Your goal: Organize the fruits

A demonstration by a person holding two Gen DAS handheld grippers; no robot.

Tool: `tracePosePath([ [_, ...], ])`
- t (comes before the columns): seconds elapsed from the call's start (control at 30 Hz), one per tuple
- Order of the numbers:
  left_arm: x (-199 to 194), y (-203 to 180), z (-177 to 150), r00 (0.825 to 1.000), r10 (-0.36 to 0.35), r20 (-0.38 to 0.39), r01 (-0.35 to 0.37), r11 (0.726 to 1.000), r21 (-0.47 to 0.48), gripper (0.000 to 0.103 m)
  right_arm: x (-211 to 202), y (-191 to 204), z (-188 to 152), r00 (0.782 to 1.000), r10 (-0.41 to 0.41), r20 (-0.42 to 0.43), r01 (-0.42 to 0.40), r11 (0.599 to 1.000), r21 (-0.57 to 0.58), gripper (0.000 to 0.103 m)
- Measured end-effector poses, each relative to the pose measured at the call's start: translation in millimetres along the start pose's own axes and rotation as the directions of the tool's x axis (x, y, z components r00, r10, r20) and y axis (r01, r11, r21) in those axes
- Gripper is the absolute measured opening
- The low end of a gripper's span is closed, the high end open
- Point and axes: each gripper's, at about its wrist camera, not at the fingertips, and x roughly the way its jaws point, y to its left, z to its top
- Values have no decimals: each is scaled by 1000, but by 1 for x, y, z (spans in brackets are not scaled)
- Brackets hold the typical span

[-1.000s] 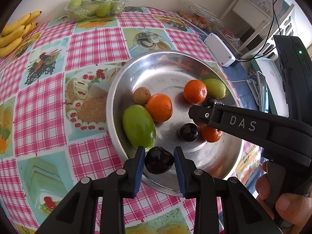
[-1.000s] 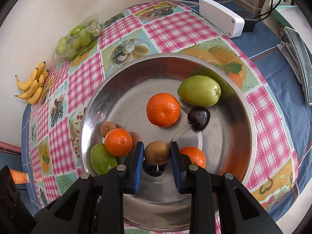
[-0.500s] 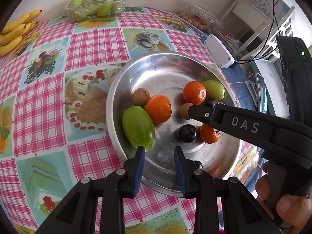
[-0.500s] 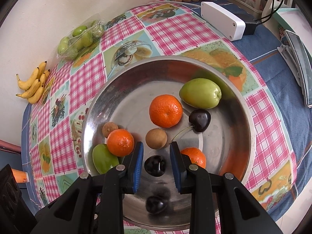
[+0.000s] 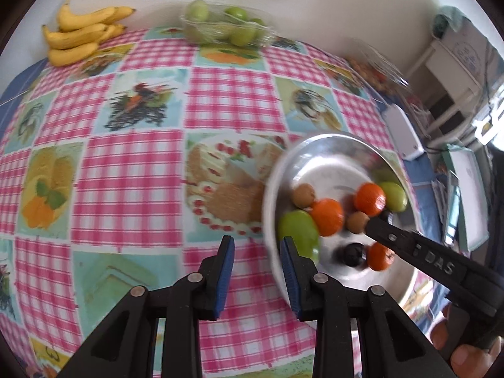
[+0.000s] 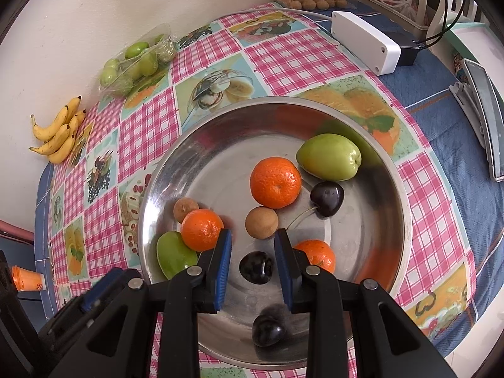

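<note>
While the steel bowl (image 6: pixel 400 208) sits on the checked cloth of the surface (image 6: pixel 283 60), I see the fruit loose inside it: three oranges, one mid-bowl (image 6: pixel 275 182), one at the left wall (image 6: pixel 201 229), one near my right gripper's (image 6: pixel 253 263) right finger (image 6: pixel 316 255). Two green fruits, one at the far right (image 6: pixel 329 157), one low left (image 6: pixel 174 255). Two small brown round fruits (image 6: pixel 261 222) (image 6: pixel 185 209), apart from each other. Three dark cherries: one with a stem beside the middle orange (image 6: pixel 327 198), one below and between my right gripper's fingertips (image 6: pixel 255 267), one nearer the close rim (image 6: pixel 268 330).

My right gripper hangs over the bowl, jaws narrow, pads apart from the cherry, gripping nothing. My left gripper (image 5: pixel 256 271) is also narrow and empty, over the cloth just left of the bowl's rim; that view is blurred. Bananas (image 6: pixel 58 135) and a bag of green fruit (image 6: pixel 135 63) lie by the wall, a white box (image 6: pixel 365 42) farther right.
</note>
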Motion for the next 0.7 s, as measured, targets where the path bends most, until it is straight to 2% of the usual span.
tracePosePath([
  [0.17,-4,27,5,996,85,18,-84,993,-80,34,-1,7,-2,1000,0,2,0,1000,-30,29],
  [0.4,-6,45,9,994,110,20,-106,984,-143,34,-4,18,-3,1000,-7,15,8,997,-73,29],
  [0.43,-6,47,9,993,116,20,-112,983,-145,38,-5,19,-3,1000,-11,16,12,997,-77,29],
  [0.47,-6,48,9,993,120,20,-116,982,-147,46,-4,19,-3,1000,-14,15,15,997,-80,30],
  [0.53,-6,49,8,991,129,19,-125,980,-154,58,-1,21,-3,1000,-17,11,18,996,-88,48],
  [0.63,-3,50,8,988,157,4,-154,975,-157,71,1,24,-3,1000,-21,11,22,994,-103,58],
  [0.7,-2,51,8,985,171,-4,-170,972,-165,73,1,26,-4,1000,-23,13,24,993,-113,67],
])
